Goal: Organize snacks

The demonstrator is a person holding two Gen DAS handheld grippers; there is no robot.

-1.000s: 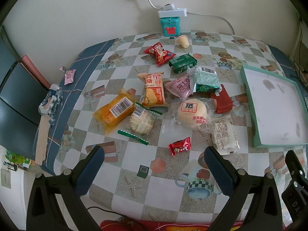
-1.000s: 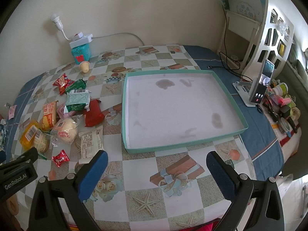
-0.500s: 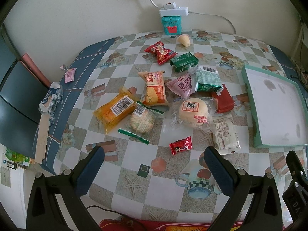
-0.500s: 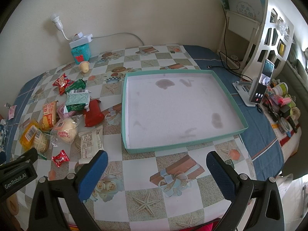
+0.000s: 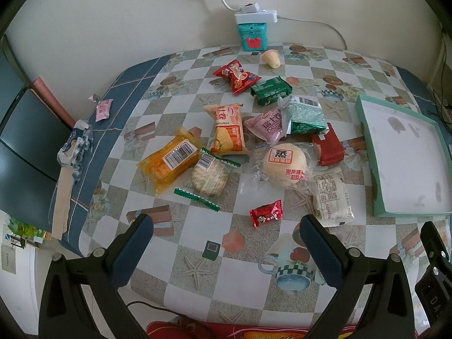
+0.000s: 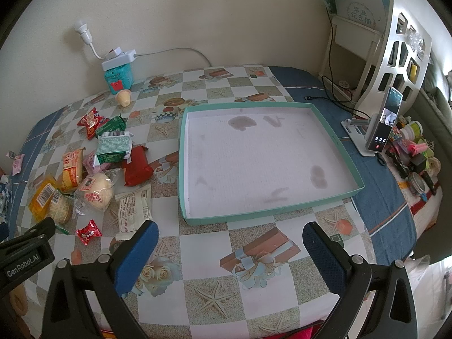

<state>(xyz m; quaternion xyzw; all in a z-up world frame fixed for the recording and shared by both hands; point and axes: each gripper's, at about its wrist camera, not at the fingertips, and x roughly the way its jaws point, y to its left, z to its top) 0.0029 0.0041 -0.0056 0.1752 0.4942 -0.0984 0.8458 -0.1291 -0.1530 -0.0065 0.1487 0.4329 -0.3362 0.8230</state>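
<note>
Brightly wrapped snacks [image 5: 254,141] lie heaped beside a teal tray [image 6: 333,138]; both tongs [image 5: 226,226] [image 6: 230,231] spread, empty.

Table [image 6: 254,296] has a checkered cloth printed with starfish and gift boxes. Snack packets [image 5: 254,141] sit piled toward the left side, with a small red candy [image 5: 266,213] nearer the front edge. A shallow teal tray [image 6: 343,147] sits on the right half. A teal box [image 5: 252,37] is at the back edge, and a phone stand [image 6: 364,137] near the right edge.
</note>
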